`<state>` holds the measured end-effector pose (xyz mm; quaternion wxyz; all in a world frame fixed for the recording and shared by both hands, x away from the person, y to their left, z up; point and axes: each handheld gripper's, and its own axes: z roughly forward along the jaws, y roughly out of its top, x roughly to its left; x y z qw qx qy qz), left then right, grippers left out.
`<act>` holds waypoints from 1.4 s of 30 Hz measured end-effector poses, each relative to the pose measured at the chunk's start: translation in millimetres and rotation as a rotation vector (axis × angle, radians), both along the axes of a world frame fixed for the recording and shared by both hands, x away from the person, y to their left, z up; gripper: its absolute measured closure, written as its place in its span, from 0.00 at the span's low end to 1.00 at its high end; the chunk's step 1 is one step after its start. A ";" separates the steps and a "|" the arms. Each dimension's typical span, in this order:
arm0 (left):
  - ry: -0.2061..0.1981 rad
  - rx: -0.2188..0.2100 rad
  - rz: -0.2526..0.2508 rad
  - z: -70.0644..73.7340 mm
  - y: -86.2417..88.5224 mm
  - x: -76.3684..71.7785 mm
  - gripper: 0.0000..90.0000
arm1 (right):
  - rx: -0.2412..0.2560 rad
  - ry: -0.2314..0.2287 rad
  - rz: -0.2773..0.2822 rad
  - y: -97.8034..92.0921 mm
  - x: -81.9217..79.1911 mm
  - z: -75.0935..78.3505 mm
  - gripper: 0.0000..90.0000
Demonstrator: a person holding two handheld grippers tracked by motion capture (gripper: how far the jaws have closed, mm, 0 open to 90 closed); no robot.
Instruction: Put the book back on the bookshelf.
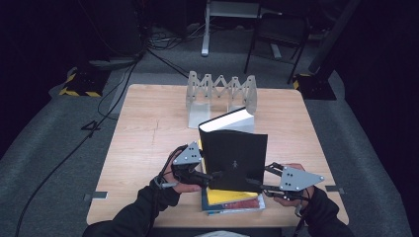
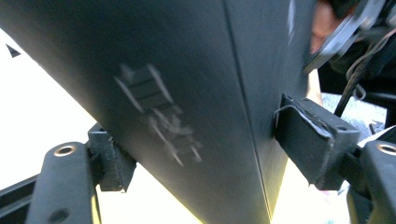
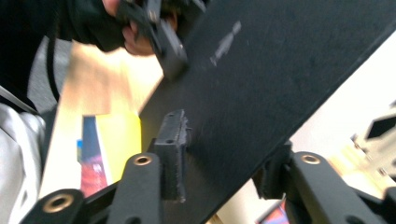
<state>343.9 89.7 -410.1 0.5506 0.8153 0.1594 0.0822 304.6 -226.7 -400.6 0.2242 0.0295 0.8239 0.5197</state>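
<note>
Clamping the black book [image 1: 236,157] upright above the yellow book [image 1: 232,196], both the left gripper [image 1: 213,176] and right gripper [image 1: 253,183] pinch only its lower edges, so it may tip.

A white accordion rack [image 1: 221,96] stands at the wooden table's [image 1: 148,133] far edge.

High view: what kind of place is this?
Likely a lab or recording studio: a lone wooden table on grey carpet, cables trailing across the floor, dark surroundings, and yellow-black striped stand bases.
</note>
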 end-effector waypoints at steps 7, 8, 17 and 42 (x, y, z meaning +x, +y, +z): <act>-0.035 0.001 -0.001 4.9 -2.1 1.0 0.39 | -0.017 0.023 -0.131 -15.8 8.9 -8.7 0.59; -0.039 0.002 -0.001 5.1 -2.0 1.3 0.42 | -0.017 0.028 -0.155 -17.9 11.5 -10.1 0.56; -0.090 0.029 -0.027 8.7 -6.5 -1.1 0.49 | 0.034 0.083 -0.267 -14.6 33.7 -14.2 0.43; -0.179 0.048 0.024 14.9 -4.1 13.2 0.54 | 0.083 0.014 -0.278 16.4 50.6 -1.1 0.51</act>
